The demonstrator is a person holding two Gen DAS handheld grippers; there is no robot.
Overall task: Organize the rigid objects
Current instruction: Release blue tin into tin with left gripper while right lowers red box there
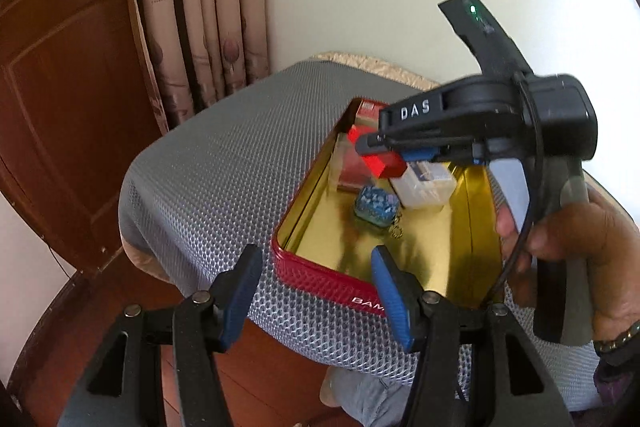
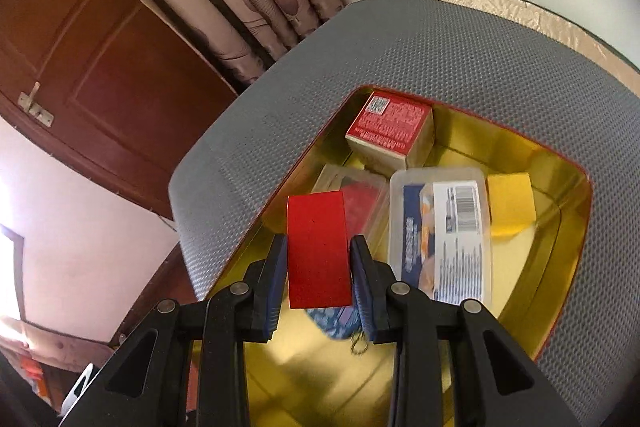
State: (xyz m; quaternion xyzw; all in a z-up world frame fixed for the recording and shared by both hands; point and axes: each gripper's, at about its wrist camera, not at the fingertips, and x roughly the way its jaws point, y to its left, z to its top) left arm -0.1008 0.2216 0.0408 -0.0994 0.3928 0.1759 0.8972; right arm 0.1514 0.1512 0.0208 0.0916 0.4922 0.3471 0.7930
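**Right gripper holding red block over tin**

Left wrist view: The left gripper is hovering at the near end of the red tin, jaws standing wide apart and holding nothing. The right gripper, gripped by the person's right hand, is reaching in from the right above the tin on the grey mat.

Right wrist view: The right gripper is pointing down into the tin, jaws clamping the red block. Below it are lying a clear plastic box, a red carton and a yellow block.

Red block above gold-lined tin
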